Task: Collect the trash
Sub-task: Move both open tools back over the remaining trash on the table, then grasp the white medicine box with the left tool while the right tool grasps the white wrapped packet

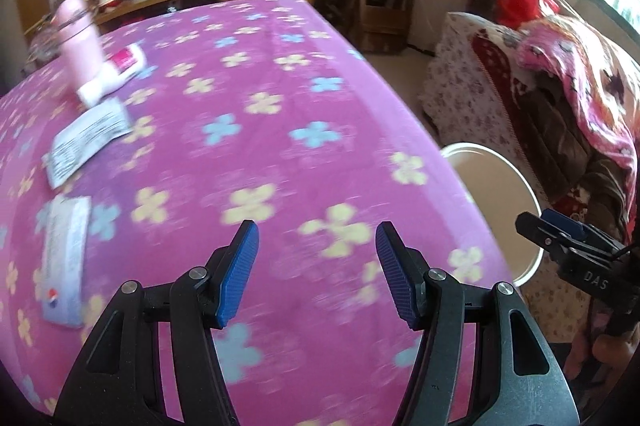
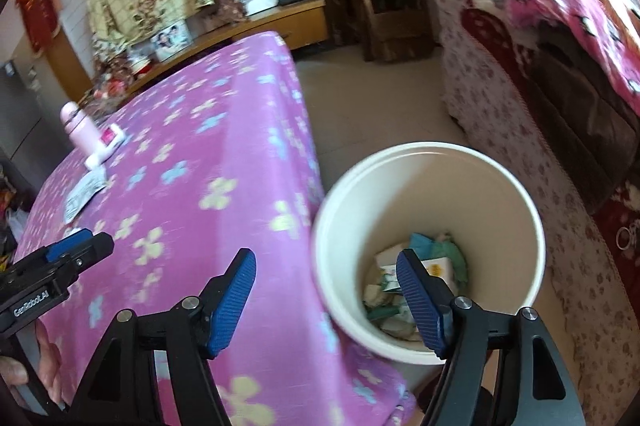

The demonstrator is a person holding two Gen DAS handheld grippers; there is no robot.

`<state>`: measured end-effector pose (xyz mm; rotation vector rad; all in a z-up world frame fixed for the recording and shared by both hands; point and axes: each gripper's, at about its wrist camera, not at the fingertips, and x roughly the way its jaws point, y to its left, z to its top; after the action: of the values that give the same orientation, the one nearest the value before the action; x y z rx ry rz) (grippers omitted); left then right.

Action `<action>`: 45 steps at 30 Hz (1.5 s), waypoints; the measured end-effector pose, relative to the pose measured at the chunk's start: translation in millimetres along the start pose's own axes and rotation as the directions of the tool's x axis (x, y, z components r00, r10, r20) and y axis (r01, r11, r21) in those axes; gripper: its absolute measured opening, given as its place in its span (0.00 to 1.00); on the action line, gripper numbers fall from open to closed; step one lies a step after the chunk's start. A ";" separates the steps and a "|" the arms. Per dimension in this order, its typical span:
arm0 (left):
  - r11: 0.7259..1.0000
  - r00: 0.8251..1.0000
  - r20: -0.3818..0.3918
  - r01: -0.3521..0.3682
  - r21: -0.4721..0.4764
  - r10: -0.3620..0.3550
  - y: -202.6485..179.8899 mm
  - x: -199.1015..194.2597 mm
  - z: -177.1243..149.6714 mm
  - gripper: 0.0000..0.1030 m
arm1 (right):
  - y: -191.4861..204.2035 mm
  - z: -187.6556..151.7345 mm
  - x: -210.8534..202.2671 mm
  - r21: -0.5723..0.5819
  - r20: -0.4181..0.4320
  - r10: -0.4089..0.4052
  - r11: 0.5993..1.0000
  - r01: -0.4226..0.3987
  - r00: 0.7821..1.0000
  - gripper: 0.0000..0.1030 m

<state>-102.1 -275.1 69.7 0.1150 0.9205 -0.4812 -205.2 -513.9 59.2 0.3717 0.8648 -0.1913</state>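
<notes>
- Left gripper hangs over the pink flowered table, jaws spread wide and empty, facing the litter it is there to clear.
- Trash lies at the far left: a printed wrapper, a flat packet and a tube beside a pink bottle.
- Right gripper, jaws parted and empty, hovers above the white bin, which stands just beside the table edge for easy drops and already holds scraps.

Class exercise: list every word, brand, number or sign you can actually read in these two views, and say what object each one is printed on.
"DAS": on the black body of the right gripper, seen from the left wrist view.
"GenRobot.AI": on the black body of the left gripper, seen from the right wrist view.
Printed wrappers on the pink tablecloth, and packaging in the white bin: too blurred to read.
</notes>
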 end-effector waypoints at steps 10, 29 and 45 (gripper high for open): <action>0.986 0.993 -0.012 -0.115 -0.119 0.114 107.2 -27.5 -19.8 0.64 | 83.3 -6.2 12.5 -0.124 -0.056 0.107 0.986 -0.113 0.993 0.68; 0.963 0.972 -0.100 -0.227 -0.144 0.214 197.9 -3.8 -38.9 0.44 | 171.0 -16.2 38.9 -0.264 -0.145 0.162 0.945 -0.196 0.976 0.68; 0.932 0.954 -0.018 -0.298 -0.207 0.301 280.1 -5.7 42.2 0.44 | 191.1 -12.5 57.9 -0.261 -0.184 0.190 0.937 -0.234 0.964 0.68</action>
<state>51.2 -36.9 69.9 0.0598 0.9154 -0.1003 -117.5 -334.2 53.1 0.2133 0.9840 0.1637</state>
